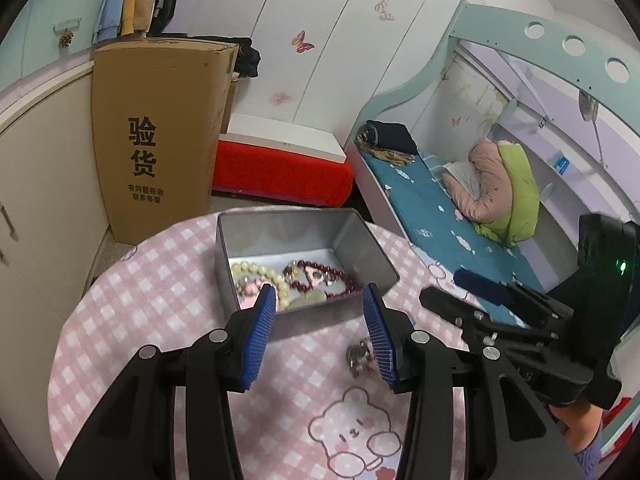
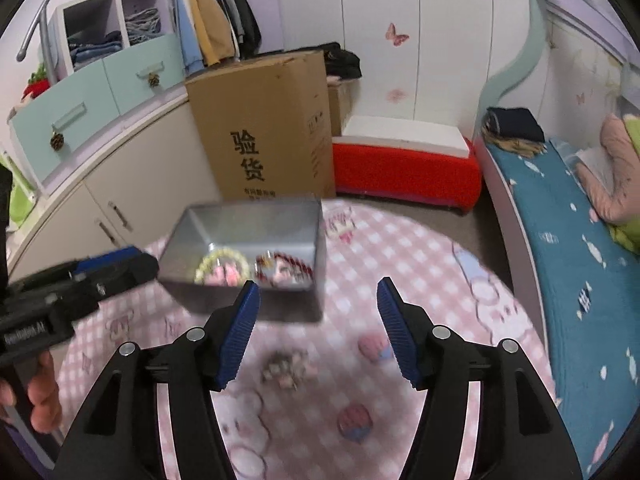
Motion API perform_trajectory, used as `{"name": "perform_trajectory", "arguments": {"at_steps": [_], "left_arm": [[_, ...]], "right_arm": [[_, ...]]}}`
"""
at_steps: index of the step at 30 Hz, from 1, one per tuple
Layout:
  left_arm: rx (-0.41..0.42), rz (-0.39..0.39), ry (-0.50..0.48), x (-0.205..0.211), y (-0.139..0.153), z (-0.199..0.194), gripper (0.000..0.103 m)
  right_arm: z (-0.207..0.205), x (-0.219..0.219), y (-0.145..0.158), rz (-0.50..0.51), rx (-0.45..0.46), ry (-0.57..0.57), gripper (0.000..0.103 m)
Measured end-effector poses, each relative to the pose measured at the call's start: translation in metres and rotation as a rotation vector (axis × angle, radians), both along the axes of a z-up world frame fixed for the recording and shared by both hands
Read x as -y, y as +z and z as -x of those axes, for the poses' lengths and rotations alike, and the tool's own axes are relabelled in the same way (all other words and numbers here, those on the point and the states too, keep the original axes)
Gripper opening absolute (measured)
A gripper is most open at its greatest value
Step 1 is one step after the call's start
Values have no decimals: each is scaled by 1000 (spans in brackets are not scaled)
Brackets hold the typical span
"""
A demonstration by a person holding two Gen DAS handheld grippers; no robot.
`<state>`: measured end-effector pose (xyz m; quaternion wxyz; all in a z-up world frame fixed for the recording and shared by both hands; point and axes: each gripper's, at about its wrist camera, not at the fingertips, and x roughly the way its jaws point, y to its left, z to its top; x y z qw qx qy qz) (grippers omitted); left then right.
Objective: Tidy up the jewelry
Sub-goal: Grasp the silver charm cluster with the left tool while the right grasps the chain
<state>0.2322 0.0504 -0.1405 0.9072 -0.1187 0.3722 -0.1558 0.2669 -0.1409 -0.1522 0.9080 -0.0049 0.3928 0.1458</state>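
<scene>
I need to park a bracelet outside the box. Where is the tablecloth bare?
Bare cloth lies left of the metal tin, towards the cardboard box, and near the bear print. It is crowded by the small silver piece and inside the tin's bead-filled floor.

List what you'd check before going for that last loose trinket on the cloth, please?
1. Trinket lies on the cloth, outside the tin: ok.
2. Left hand-held gripper open: ok.
3. Right hand-held gripper open: ok.
4. Trinket centred between the left fingers: not ok, it sits against the right-hand finger.
5. Tin has room beside the pearl beads and red beads: ok.
6. Trinket's shape for a firm grip: cannot tell, it is blurred.
</scene>
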Motion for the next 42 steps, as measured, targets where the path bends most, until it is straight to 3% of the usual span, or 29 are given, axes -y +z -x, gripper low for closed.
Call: {"name": "perform_trajectory", "arguments": {"at_steps": [3, 8, 15, 19, 21, 28, 32, 42], "left_arm": [[-7, -21, -1, 8, -7, 11, 43], [-44, -66, -85, 43, -28, 24, 43], [-88, -123, -148, 81, -59, 21, 43], [-99, -196, -148, 91, -73, 16, 41], [-116, -188, -145, 91, -77, 12, 40], [-123, -217, -143, 93, -82, 0, 28], [-105, -271, -144, 95, -83, -4, 11], [-79, -242, -129, 75, -75, 4, 5]], "right_arm": [[9, 9, -22, 5, -36, -5, 60], [18, 34, -53, -16, -84, -70, 60], [26, 61, -70, -38, -113, -108, 60], [28, 70, -73, -61, -116, -109, 60], [26, 69, -73, -71, -118, -105, 60], [21, 69, -76, -97, -128, -88, 60], [19, 66, -76, -103, -128, -81, 60], [15, 38, -75, -72, -132, -35, 60]]}}
